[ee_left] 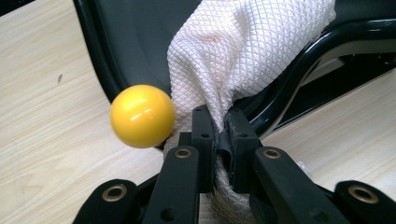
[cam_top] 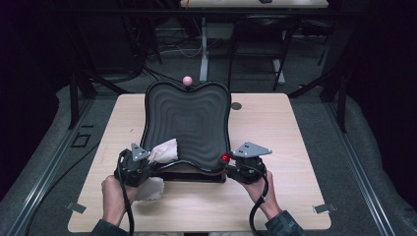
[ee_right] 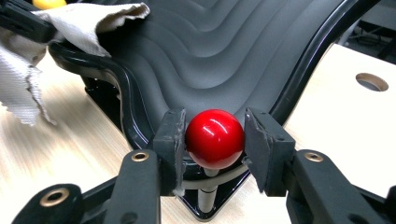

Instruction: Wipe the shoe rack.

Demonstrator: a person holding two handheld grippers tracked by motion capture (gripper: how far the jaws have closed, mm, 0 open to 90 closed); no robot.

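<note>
High view: nearest the camera, two hands at the table's (cam_top: 305,196) near edge, each with a gripper. Left gripper (cam_top: 142,160) at the near-left corner of the black wavy tray (cam_top: 189,118), white cloth (cam_top: 164,150) bunched at its tip and lying over the rim. Right gripper (cam_top: 231,160) at the near-right corner, beside a red ball (cam_top: 225,158). Pink ball (cam_top: 187,80) at the far rim. Near edge of tray appears raised off the table, though the support beneath is too dark to read.

Left gripper view: jaws clenched on a fold of cloth (ee_left: 243,51), which drapes up across the tray rim (ee_left: 299,70). Yellow ball (ee_left: 141,122) just left of the jaws, touching or nearly touching the cloth; cannot tell which. Ball's stem hidden.

Right gripper view: jaws grasping the red ball (ee_right: 215,138), one pad on each side, ball on a short post at the tray corner (ee_right: 140,135). Cloth (ee_right: 88,21) at top left, blurred; sliver of yellow cut off by the frame edge.

Judgement: wiping apparently at an early stage, with the cloth on the near-left corner only and most of the ribbed surface not yet reached. Dirt or cleaned patches not discernible on the dark surface.
</note>
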